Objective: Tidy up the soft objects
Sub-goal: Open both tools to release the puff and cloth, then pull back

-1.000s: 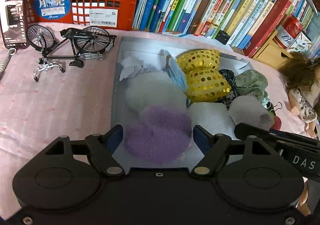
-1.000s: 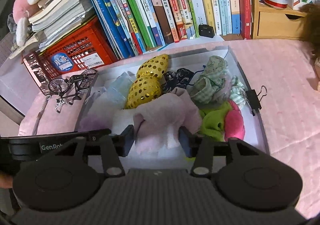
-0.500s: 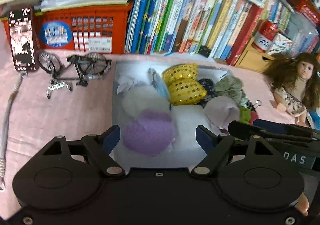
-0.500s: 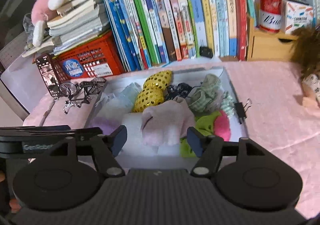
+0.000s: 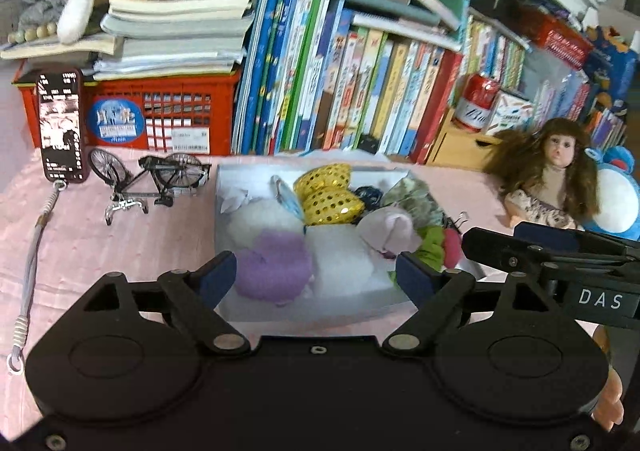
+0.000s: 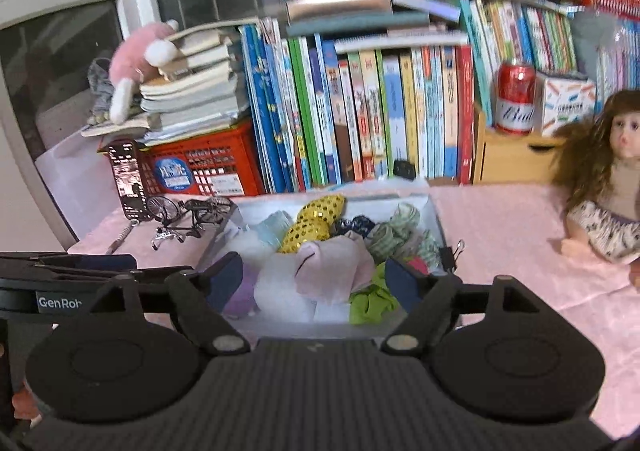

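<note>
While tool (image 5: 316, 277) opens, box (image 5: 304, 311) ahead.

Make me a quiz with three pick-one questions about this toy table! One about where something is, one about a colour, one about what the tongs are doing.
1. Where is the small black metal model bicycle?
A. inside the box
B. on the pink cloth, left of the box
C. on top of the books

2. What colour is the sequinned soft pouch in the shallow white box?
A. yellow
B. red
C. black

3. What do the left tongs hold?
A. the fluffy purple pom-pom
B. the doll
C. nothing

Answers:
1. B, it stands on the cloth beside the box's left wall.
2. A, its shiny sequins are yellow.
3. C, the jaws are opening wide, and the fluffy purple pom-pom lies in the box beyond them, untouched.
</note>
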The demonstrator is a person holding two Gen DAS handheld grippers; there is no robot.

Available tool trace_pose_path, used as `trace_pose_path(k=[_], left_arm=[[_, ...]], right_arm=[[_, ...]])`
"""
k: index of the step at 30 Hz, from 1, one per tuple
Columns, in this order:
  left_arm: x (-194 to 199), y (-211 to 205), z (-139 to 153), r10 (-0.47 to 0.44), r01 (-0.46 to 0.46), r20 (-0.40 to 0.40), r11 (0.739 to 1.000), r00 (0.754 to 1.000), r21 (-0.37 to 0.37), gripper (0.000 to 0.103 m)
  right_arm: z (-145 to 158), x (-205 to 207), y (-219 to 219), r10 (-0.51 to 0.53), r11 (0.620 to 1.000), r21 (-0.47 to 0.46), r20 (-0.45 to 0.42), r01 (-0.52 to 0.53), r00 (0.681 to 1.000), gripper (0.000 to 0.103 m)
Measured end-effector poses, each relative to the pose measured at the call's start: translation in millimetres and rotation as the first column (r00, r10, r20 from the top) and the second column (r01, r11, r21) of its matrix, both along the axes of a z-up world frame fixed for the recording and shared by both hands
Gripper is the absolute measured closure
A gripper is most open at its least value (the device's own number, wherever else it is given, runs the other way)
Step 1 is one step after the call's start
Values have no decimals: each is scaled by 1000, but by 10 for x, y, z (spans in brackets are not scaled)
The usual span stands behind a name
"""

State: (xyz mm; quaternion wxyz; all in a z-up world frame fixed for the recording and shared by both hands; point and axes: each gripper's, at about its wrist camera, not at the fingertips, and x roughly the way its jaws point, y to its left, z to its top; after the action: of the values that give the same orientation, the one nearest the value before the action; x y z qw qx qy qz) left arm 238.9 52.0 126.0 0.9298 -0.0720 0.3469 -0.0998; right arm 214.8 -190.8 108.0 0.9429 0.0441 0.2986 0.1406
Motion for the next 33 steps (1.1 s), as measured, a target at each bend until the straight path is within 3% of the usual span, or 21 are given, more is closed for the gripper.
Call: trace_pose_path(k=[16,33], left_arm=[[-938,-98,19,-26,15,209,999,978,53,9],[-1598,-33,-252,16,-32,269,998,963,56,6]], right_arm=[[91,-898,-2,14,994,-107,244,13,970,3],[-140,-1467,-16,-40,992,-102,333,78,942,0]])
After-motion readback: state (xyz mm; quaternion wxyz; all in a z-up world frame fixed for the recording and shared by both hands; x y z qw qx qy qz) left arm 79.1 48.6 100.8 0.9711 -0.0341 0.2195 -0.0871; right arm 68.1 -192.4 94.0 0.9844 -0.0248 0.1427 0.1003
